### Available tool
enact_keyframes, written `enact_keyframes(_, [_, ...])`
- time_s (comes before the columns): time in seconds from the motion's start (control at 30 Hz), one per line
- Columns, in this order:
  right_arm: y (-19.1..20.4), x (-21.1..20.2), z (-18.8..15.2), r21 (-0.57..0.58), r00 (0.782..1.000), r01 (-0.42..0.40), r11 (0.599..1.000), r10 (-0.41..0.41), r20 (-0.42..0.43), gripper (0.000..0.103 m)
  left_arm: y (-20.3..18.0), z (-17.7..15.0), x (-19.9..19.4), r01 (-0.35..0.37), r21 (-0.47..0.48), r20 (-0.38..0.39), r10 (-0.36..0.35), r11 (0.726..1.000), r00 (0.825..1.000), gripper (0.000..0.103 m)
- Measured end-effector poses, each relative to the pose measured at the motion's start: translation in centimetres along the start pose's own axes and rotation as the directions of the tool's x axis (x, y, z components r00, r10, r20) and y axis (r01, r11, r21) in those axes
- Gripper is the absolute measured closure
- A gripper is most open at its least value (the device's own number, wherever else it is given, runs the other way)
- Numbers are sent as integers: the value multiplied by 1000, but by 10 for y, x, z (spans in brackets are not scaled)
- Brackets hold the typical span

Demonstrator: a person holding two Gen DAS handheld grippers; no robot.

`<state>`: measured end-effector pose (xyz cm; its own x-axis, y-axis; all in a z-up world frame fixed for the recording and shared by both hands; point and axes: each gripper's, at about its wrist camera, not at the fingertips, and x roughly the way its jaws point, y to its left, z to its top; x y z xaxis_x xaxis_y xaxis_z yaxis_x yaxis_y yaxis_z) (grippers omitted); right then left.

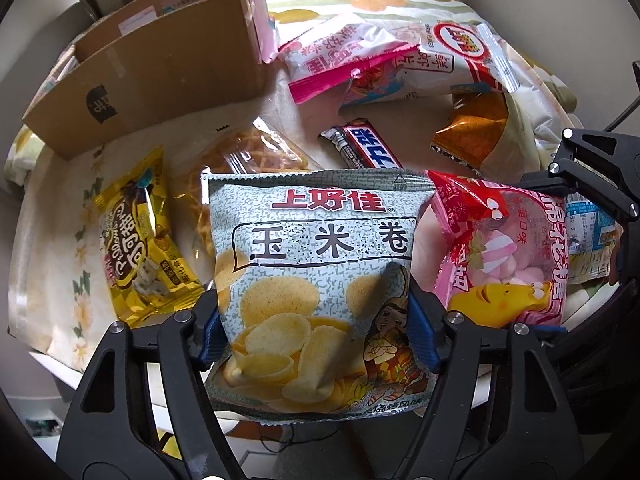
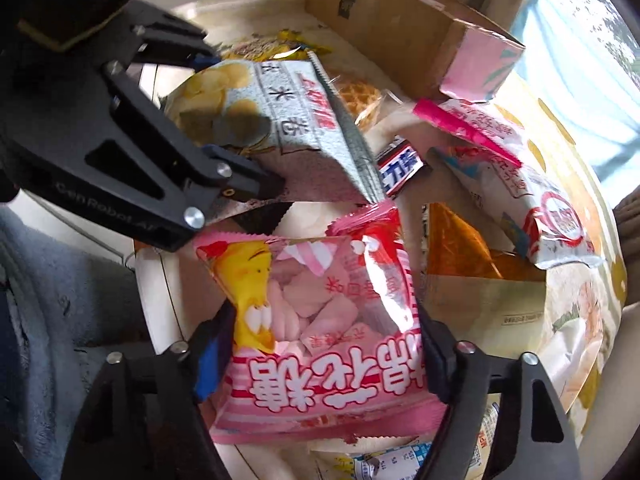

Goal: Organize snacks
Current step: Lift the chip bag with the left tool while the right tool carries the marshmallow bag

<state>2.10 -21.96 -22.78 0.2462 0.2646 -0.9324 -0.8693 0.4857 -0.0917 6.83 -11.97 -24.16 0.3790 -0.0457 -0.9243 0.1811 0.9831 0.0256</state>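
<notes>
Here, my left gripper (image 1: 314,332) points steeply down, its blue pads clamped on both sides of a grey corn-chip bag (image 1: 316,280) printed with pale round crisps. My right gripper (image 2: 320,344) is clenched the same way on a pink marshmallow bag (image 2: 320,320) with a yellow cartoon face. The two bags sit side by side, edges touching, on a floral tablecloth (image 1: 52,272). Around them lie other snacks: a gold packet (image 1: 144,240) to the left, a clear bag of golden waffle snacks (image 1: 248,156) behind, a dark chocolate bar (image 1: 364,146), an orange packet (image 1: 476,128), and white-and-pink bags (image 1: 340,60) farther back. An open cardboard box (image 1: 160,72) stands at the far left.
</notes>
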Motion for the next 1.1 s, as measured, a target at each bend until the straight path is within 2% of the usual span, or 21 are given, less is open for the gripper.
enact_keyframes(0.13, [-9, -9, 2, 36, 1000, 8, 999, -9, 29, 37, 1, 0, -11, -13, -2, 28, 13, 1000, 1000, 35])
enact_keyframes(0.33, [-20, -30, 13, 101, 997, 15, 995, -23, 78, 38, 7, 1, -36, -13, -31, 59, 15, 999, 998, 35])
enact_keyframes(0.47, [-13, -57, 15, 138, 994, 37, 990, -51, 96, 38, 12, 6, -60, -13, -54, 101, 19, 998, 995, 35])
enact_keyframes(0.63, [-17, -89, 34, 228, 988, 42, 973, -74, 135, 39, 23, 17, -96, -25, -80, 176, 39, 997, 984, 35])
enact_keyframes(0.8, [-23, -116, 55, 262, 977, 85, 961, -133, 168, 39, 45, 36, -124, -34, -121, 245, 63, 992, 967, 35])
enact_keyframes(1.1, [-41, -133, 106, 356, 955, 142, 924, -223, 197, 39, 106, 78, -153, -32, -177, 320, 88, 984, 943, 35])
